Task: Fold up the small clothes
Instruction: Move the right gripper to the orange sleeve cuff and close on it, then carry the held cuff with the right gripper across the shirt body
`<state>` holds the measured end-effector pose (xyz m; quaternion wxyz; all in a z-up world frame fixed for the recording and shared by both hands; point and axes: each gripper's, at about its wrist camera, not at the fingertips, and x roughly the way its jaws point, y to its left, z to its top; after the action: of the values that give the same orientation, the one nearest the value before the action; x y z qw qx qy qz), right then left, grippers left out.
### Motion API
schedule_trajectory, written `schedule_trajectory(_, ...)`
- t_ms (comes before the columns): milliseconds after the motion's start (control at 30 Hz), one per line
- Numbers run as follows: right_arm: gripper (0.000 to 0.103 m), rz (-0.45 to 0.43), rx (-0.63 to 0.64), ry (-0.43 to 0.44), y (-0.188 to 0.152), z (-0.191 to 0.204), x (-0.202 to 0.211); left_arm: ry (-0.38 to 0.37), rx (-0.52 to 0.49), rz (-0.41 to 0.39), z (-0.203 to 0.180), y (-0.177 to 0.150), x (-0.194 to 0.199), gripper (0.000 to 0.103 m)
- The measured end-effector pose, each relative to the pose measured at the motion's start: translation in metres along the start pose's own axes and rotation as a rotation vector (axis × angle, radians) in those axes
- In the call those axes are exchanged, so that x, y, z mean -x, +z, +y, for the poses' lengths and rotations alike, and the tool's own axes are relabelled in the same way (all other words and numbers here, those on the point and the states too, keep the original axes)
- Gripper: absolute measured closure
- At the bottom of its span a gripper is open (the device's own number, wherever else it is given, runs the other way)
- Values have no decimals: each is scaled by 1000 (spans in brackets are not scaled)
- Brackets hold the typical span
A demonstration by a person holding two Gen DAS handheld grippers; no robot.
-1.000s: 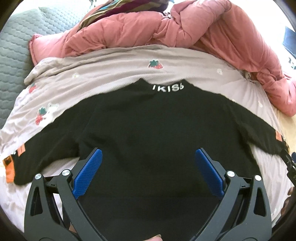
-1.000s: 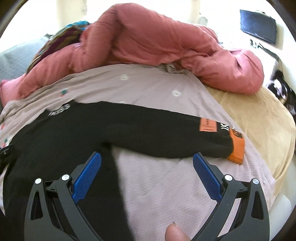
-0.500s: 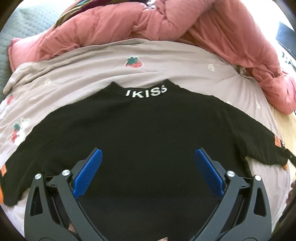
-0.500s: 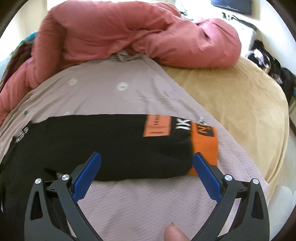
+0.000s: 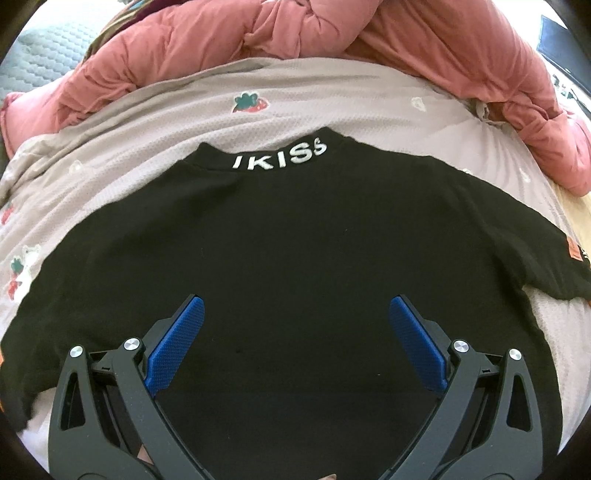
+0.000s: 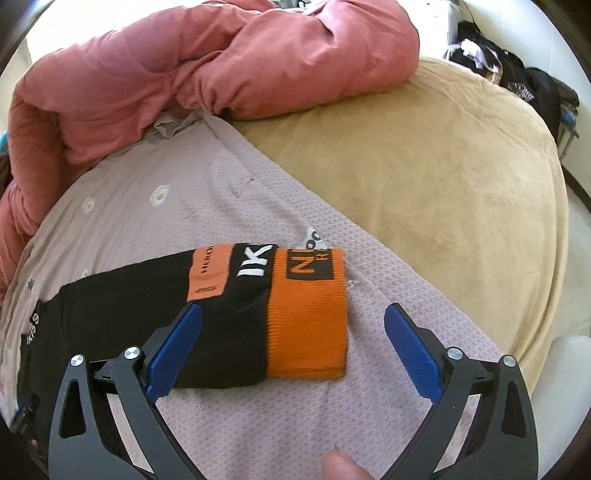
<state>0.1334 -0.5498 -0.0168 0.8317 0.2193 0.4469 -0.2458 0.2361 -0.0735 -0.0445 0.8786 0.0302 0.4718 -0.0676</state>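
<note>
A small black sweater (image 5: 288, 236) lies flat on a mauve blanket (image 5: 155, 155), white letters on its collar (image 5: 280, 157) at the far side, both sleeves spread out. My left gripper (image 5: 295, 332) hovers open over the sweater's body, nothing between its blue pads. In the right wrist view the sweater's right sleeve (image 6: 155, 302) ends in an orange cuff (image 6: 308, 314). My right gripper (image 6: 291, 339) is above that cuff; its jaws are closing, the cuff lies between them, and the pads do not press it.
A bunched pink quilt (image 5: 332, 33) (image 6: 184, 66) lies along the far side of the blanket. A tan sheet (image 6: 424, 177) covers the bed to the right, with dark clothes (image 6: 524, 85) piled beyond. A fingertip (image 6: 340, 465) shows at the bottom edge.
My right gripper swung right along the sleeve to the orange cuff, rolling as it went, and its jaws narrowed a little. The left gripper sank closer over the sweater's body, still open.
</note>
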Motion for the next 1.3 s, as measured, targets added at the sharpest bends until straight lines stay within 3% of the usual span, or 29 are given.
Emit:
schedule_trajectory(167,34,59,-43,20,3,-6,-20,-9,10,3,2,-1,-2,9)
schedule_trajectory(267,50,77,-62,29,3,-7,-32,-16,-1,-5,1,-2,0,9)
schedule_trajectory(333,57,62,-61,38,2,-5,-32,-20,-3,-8,0,-2,1,9)
schedule_trajectory(367,67,55,-52,50,1,-2,-31,-24,-2,-7,1,-2,1,9)
schedule_trajectory(467,82,16,-11,57,-1,9,-21,-30,2,-9,2,-1,3,9)
schedule_trajectory(700,84,-99,78,128,-3,50,23,-51,32,-17,12,3,9,9)
schedule_trajectory(900,85,-146,157,222,-7,115,55,-48,62,-30,25,6,19,9)
schedule_trajectory(1067,89,-143,232,307,-21,172,72,-38,81,-50,39,9,29,9)
schedule_trajectory(1300,90,-101,354,401,-51,259,85,-79,119,-40,56,12,37,9)
